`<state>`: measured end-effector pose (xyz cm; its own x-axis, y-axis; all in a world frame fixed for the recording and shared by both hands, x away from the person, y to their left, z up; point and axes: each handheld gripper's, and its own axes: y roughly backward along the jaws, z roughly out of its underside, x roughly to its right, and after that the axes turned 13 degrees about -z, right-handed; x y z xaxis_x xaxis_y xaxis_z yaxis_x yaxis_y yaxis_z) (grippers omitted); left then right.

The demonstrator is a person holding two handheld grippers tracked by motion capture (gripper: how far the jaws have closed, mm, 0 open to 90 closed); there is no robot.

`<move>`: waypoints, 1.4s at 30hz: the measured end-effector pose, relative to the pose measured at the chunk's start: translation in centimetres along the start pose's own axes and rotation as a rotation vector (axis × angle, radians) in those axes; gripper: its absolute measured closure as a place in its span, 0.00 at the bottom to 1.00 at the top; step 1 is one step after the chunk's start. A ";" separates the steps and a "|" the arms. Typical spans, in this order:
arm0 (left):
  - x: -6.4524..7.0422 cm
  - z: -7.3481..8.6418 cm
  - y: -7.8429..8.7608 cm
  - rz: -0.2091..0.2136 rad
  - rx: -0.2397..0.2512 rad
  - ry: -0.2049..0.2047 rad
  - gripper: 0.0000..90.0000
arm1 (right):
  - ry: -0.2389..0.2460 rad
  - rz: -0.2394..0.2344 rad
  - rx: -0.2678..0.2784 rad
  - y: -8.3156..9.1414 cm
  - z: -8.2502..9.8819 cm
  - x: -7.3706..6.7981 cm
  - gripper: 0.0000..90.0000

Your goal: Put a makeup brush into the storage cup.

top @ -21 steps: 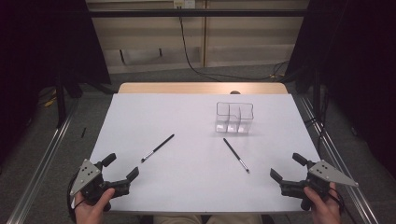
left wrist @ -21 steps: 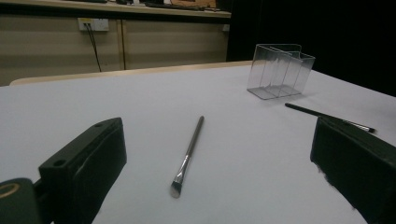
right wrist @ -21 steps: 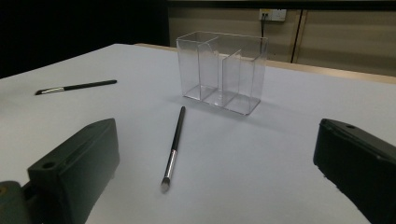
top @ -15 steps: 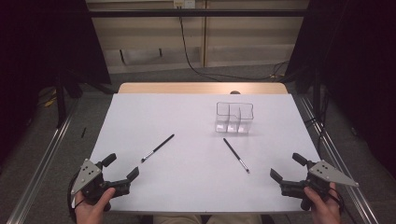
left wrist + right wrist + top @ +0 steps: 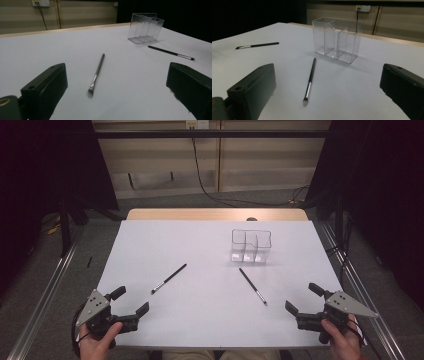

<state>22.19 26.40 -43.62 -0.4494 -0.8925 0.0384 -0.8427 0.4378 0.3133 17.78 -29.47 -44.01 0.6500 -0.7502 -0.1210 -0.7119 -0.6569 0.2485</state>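
Nothing is seen to have changed since the earlier frames: the left claw [image 5: 131,303] and right claw [image 5: 301,298] are held wide open and empty, each with a brush [image 5: 169,278] [image 5: 252,286] lying ahead on the worktop [image 5: 200,245]; the clear organiser [image 5: 251,246], probably the destination, stands beyond

On the table [image 5: 150,245] two brushes lie flat, well apart, with a compartment holder [image 5: 250,246] standing upright behind them, toward the far right part of the table. The left brush [image 5: 169,278] lies left of the middle, slanting from near-left to far-right, its bristle end nearer the person. The right brush [image 5: 252,286] lies just before the holder, slanting from far-left to near-right, bristle end also nearer the person. The left tongs [image 5: 131,304] rest at the near left corner, before the left brush; the right tongs [image 5: 303,299] at the near right edge, to the right of and before the right brush. Both tongs stand apart from the brushes.
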 end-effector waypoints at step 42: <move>0.2 -4.6 -6.3 0.068 -0.035 -0.062 0.03 | -0.015 -0.016 0.006 -0.2 0.1 0.1 0.00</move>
<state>28.76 22.94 -41.23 -0.5238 -0.8518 0.0026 -0.7990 0.4924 0.3451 17.97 -29.42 -44.13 0.6577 -0.7404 -0.1389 -0.7029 -0.6695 0.2403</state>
